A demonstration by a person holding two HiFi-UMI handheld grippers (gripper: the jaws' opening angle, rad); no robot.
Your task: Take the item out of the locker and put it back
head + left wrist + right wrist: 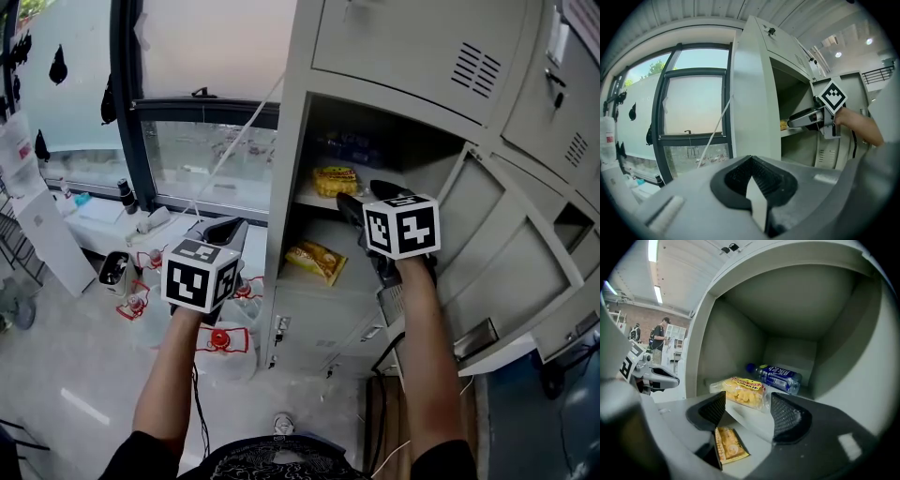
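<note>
Snack bag (743,392) lies crosswise on the locker shelf (757,422) just ahead of the right tool (748,405), jaws apart and empty; the left tool (754,187), jaws together, hangs farther off.

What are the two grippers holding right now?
Nothing. The right gripper has its jaws apart and empty, facing the yellow snack packet lying in the locker. The left gripper is shut on nothing, outside the locker.

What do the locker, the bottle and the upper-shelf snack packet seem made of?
Locker: likely painted sheet metal, matte pale grey; thin folded walls, louvred door vents. Bottle: probably plastic, glossy, bluish, with a printed label. Snack packet: thin clear plastic film, shiny and crinkled.
</note>
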